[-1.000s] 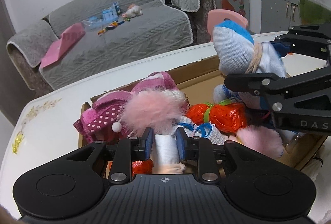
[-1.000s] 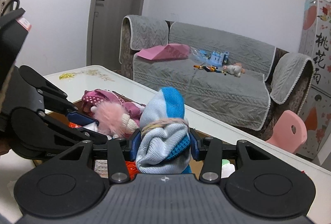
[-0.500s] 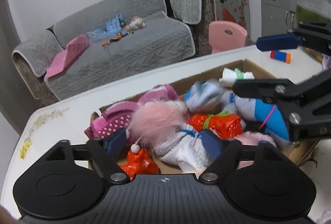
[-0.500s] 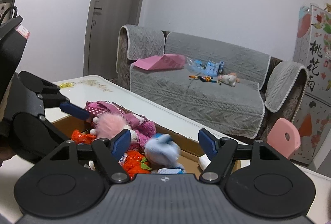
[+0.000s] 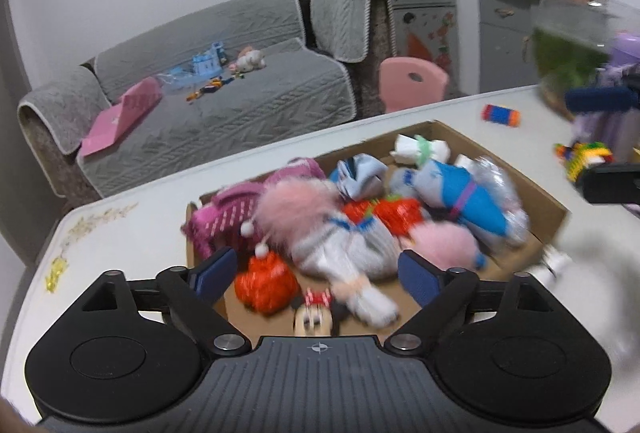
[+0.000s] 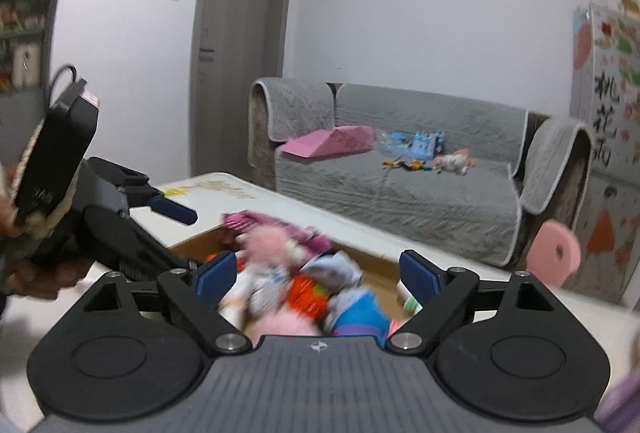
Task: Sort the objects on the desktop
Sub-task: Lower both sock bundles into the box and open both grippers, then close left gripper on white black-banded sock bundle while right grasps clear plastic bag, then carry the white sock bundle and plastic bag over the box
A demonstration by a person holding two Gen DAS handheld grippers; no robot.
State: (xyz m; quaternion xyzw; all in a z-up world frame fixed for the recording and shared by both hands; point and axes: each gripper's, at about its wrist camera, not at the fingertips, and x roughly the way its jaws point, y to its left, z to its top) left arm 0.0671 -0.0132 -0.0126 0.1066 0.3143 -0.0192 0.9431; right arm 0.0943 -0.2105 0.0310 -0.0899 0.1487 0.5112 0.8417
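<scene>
White tabletop fills the foreground of a living room, and on it sits an open cardboard box packed with soft things. Inside the box, a blue and white rolled sock bundle lies toward the right side, a grey and white sock bundle lies near the front, and between them sit orange bundles, with another orange bundle at the front left. A pink fluffy pom-pom rests on a magenta knitted hat at the left of the box, and a small white bundle tied with green lies at the back. The left gripper hangs over the near edge of the box with its jaws spread wide and opening further, gripping nothing; the socks below are not touched by its pads. The right gripper hangs over the box from the other side, its jaws likewise wide and opening, with nothing held between them. Outside the box, a small roll striped red, blue and orange lies on the table behind it, and a heap of colourful building blocks sits to the right. Beyond the table stand a grey sofa strewn with toys and a pink cushion, and a pink child's chair.
</scene>
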